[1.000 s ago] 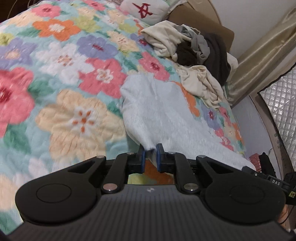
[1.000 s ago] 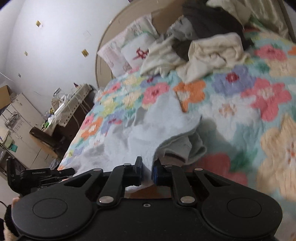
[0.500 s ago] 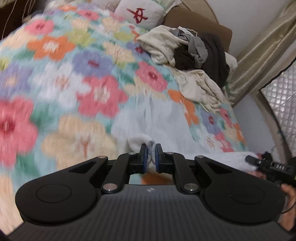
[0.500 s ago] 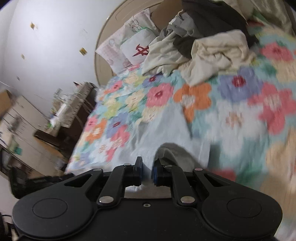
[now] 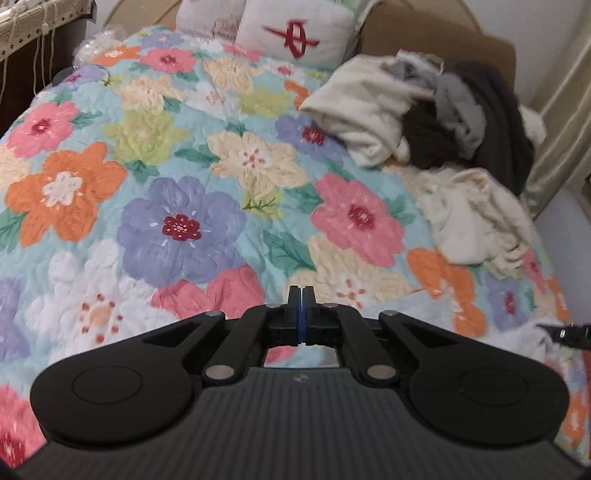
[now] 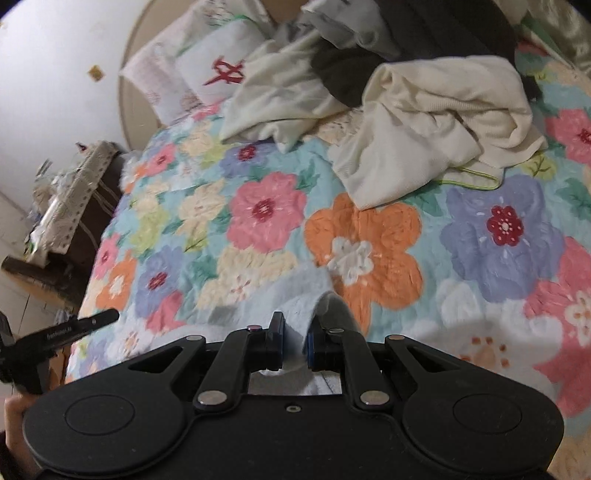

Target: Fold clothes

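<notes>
A pale blue fleecy garment (image 6: 273, 295) lies on the floral quilt (image 6: 362, 251) right under my right gripper (image 6: 295, 345), whose jaws stand slightly apart with the cloth running between them. In the left wrist view my left gripper (image 5: 300, 317) has its jaws pressed together with no cloth between them; only a white bit of the garment (image 5: 532, 332) shows at the right edge. The left gripper also shows in the right wrist view (image 6: 59, 332), at the bed's left edge.
A heap of cream, grey and dark clothes (image 5: 436, 122) lies at the bed's far right, also seen in the right wrist view (image 6: 406, 110). Pillows (image 5: 295, 33) lean on the headboard. A cluttered side table (image 6: 62, 206) stands left of the bed.
Both grippers moved toward the headboard. The left gripper, earlier shut on the pale blue garment's edge, now has no cloth in it. The garment now lies mostly below both views.
</notes>
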Demonstrator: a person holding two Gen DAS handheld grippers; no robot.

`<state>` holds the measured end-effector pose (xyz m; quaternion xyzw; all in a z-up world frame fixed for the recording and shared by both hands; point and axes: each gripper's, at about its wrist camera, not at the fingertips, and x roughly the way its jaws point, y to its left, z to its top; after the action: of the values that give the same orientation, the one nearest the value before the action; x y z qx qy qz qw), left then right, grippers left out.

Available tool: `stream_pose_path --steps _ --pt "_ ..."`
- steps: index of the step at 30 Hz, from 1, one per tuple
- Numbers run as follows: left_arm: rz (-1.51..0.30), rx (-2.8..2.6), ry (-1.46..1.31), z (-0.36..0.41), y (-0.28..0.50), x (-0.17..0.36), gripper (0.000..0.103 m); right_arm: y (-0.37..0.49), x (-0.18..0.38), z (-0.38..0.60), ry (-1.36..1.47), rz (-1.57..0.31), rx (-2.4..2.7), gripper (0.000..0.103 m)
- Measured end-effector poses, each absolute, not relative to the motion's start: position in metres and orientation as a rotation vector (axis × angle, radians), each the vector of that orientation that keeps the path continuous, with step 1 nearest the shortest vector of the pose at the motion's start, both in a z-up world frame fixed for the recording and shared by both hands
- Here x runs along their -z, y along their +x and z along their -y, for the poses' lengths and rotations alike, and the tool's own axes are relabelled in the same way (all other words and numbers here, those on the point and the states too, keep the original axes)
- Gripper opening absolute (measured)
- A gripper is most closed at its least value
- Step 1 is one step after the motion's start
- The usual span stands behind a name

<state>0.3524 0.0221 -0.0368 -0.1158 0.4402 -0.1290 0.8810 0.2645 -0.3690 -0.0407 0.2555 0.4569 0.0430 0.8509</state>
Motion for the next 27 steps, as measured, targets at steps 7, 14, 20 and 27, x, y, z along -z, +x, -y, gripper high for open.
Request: stream_pose_path --steps 7,14,20,27 --pt "-1.03 0.363 -0.295 -0.039 0.346 0.081 0.003 0.296 0.078 0.381 0.604 -1.014 -0.04 0.014" --pt "-1.071 0.429 -0.34 -0.057 0.329 0.114 0.023 0.311 0.11 0.391 0.681 -1.082 -0.009 0.015" --pt "-1.043 0.504 -0.453 -0.068 0.333 0.123 0.041 0.307 0.12 0.392 0.67 -1.089 -0.022 0.015" --pt "-1.056 0.539 -0.436 -0.047 0.337 0.138 0.058 0.301 0.107 0.371 0.419 -1.045 -0.091 0.015"
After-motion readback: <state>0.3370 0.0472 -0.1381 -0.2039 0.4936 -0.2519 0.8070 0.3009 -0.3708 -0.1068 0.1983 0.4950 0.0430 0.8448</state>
